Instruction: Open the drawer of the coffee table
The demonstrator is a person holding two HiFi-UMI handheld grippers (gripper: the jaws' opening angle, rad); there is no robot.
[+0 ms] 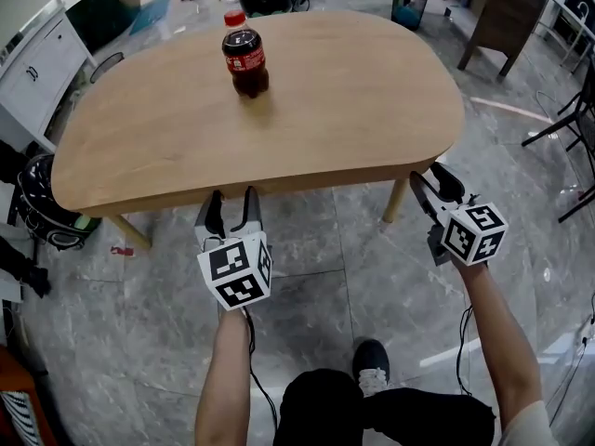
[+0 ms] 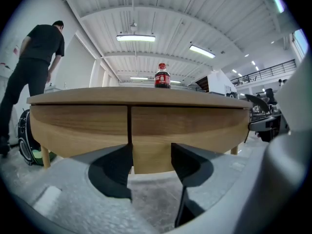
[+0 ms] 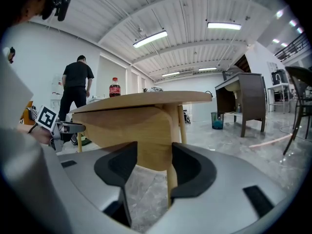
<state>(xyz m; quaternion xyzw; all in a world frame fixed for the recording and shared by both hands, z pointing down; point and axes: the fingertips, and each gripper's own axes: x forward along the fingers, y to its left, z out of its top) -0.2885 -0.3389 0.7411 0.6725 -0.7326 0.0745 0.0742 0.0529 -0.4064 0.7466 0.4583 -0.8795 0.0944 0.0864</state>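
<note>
Left claw (image 2: 151, 152) spread, right claw (image 3: 154, 152) spread — drawer front (image 2: 195, 126) lower edge partly behind left claw.

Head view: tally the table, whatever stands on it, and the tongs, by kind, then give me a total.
Coffee table: 1
Cola bottle: 1
Tongs: 2, left tongs and right tongs
Total: 4

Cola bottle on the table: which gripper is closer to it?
Left. The left gripper sits at the near edge of the coffee table, almost straight in front of the cola bottle. The right gripper is off by the table's right end, farther away.
</note>
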